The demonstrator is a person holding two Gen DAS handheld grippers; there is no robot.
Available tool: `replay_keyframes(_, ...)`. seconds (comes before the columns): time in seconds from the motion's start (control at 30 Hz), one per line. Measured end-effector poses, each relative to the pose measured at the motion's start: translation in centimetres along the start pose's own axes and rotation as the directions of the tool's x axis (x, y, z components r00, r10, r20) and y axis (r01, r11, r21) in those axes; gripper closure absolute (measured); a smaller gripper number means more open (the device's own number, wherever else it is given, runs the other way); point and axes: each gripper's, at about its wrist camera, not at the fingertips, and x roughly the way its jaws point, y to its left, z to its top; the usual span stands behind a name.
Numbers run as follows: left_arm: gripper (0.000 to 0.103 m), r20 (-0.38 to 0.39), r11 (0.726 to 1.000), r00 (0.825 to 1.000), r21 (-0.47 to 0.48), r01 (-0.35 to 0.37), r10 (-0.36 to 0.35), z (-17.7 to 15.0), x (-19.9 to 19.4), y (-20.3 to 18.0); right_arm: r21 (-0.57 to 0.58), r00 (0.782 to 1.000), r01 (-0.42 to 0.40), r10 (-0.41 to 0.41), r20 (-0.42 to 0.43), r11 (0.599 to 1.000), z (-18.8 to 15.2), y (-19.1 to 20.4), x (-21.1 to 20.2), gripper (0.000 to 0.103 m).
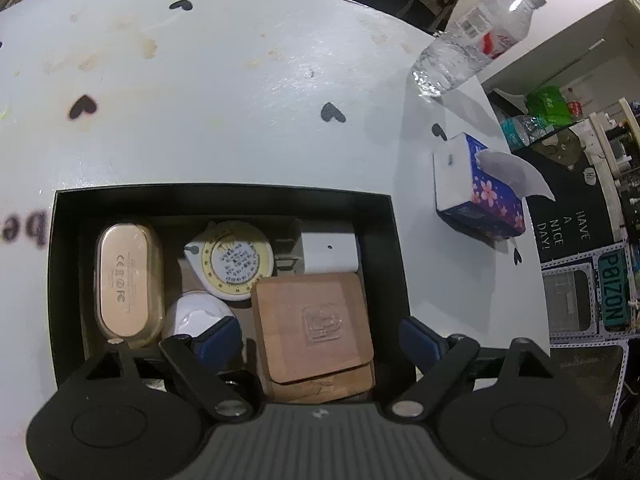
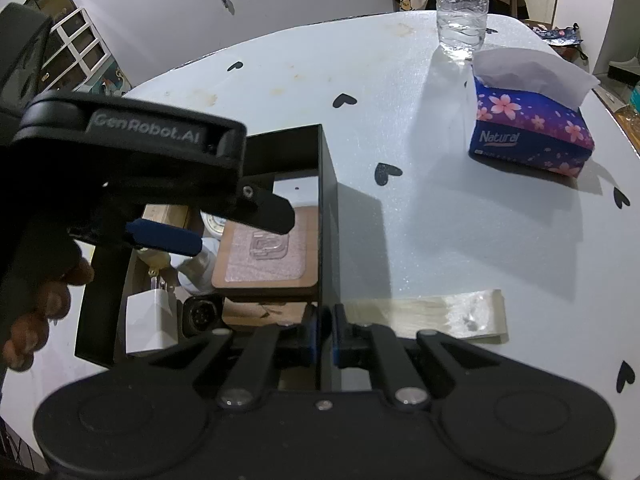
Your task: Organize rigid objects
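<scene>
Packing step: the right tool [image 2: 325,334] is clamped on the right wall of the black box [image 2: 326,216], steadying it on the worktop [image 2: 420,208]. The left tool [image 1: 320,334] hangs spread open above the wooden square [image 1: 314,320] lying inside, at the box's right. The next move probably calls for withdrawing upward.

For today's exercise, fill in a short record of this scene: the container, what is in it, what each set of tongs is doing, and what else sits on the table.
container: black box, open top, on white table
contents: gold oval case, round tape measure, white charger, wooden square piece, white rounded item partly hidden
left tongs: open, over the wooden square piece
right tongs: shut on the box's side wall
elsewhere on table: tissue box, water bottle, clear plastic strip
</scene>
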Motion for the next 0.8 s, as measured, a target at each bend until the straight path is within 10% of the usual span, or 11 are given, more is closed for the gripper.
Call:
replay_keyframes(0.43,0.008,0.122,0.994,0.991,0.088,-0.063,0.052,-2.4,-4.2,-0.2,-0.004,1.0,-0.003,0.003,0.001,1.0,0.0,0.0,0.1,0.095)
replay_keyframes(0.8,0.002,0.298,0.983,0.949,0.122,-0.139,0.098,-6.1,-8.9,1.3,-0.032,1.0,-0.002,0.002,-0.002,0.999,-0.1,0.2,0.0,0.095)
